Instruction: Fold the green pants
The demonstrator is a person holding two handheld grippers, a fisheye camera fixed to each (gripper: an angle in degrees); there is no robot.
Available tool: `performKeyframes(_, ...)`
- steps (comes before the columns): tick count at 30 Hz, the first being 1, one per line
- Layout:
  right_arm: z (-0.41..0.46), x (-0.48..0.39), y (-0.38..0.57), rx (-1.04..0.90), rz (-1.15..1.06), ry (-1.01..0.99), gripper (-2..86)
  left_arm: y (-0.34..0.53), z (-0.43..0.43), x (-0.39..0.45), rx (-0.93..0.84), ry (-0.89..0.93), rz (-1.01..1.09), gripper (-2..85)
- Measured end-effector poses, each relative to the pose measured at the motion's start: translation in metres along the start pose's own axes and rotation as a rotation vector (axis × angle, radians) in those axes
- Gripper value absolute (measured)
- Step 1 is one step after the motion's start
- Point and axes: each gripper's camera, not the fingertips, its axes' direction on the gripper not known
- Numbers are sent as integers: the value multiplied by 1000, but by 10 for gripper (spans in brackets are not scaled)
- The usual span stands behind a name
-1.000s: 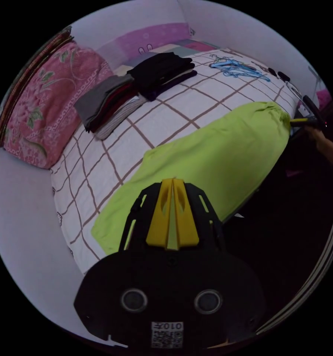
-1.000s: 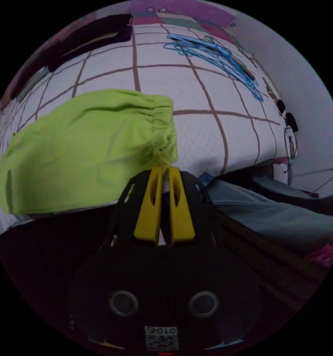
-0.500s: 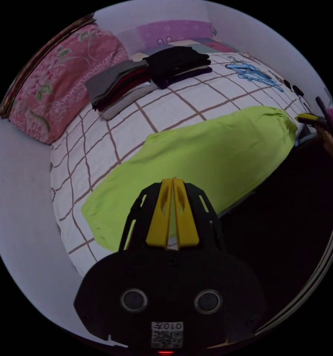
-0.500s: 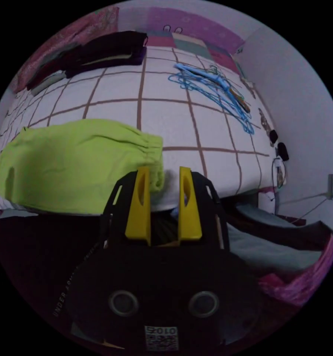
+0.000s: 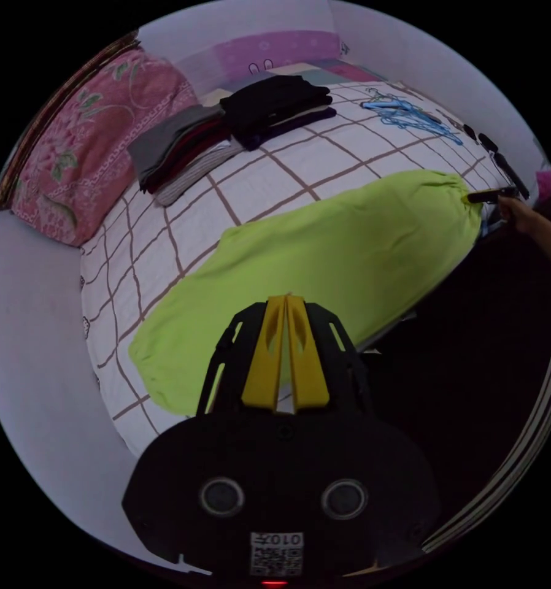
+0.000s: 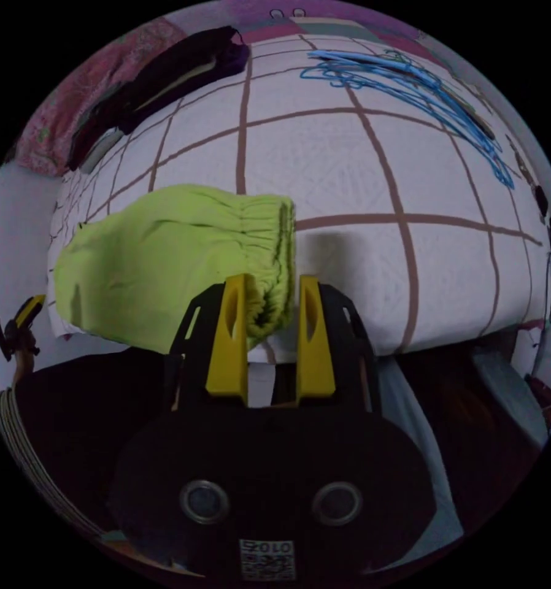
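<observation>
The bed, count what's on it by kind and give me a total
Green pants: 1
Stacks of folded clothes: 2
Pink floral pillow: 1
Heap of blue hangers: 1, too tangled to count singly
Total: 5

I see a bed covered by a white sheet [image 5: 269, 184] crossed with brown grid lines, set against pale walls. Near its far side a pink floral pillow [image 5: 85, 159] leans beside two stacks of folded clothes, one grey and dark red [image 5: 177, 153], one black [image 5: 275, 110]. Toward the opposite end lies a tangle of blue hangers [image 6: 410, 86], with a few small dark objects [image 6: 548, 215] along the sheet's edge that I cannot identify.
</observation>
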Motion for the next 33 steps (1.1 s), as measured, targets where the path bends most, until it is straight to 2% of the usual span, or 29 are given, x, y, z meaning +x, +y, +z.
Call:
performKeyframes(5,5,26,3,23,48,-146,122,-9,0,11,2,6,18,-4)
performKeyframes(10,6,3,11,38,10,34,115,-16,-1,19,14,25,19,-3)
performKeyframes(16,14,0,10,12,17,115,94,-22,-6,25,26,25,53,-3)
performKeyframes(23,20,35,5,-43,82,-91,70,-18,-16,16,26,33,53,-3)
performKeyframes(27,17,15,10,-40,23,6,64,-12,-21,6,40,39,48,-4)
performKeyframes(33,-2,-53,31,84,-27,165,65,10,-25,-28,57,48,79,-4)
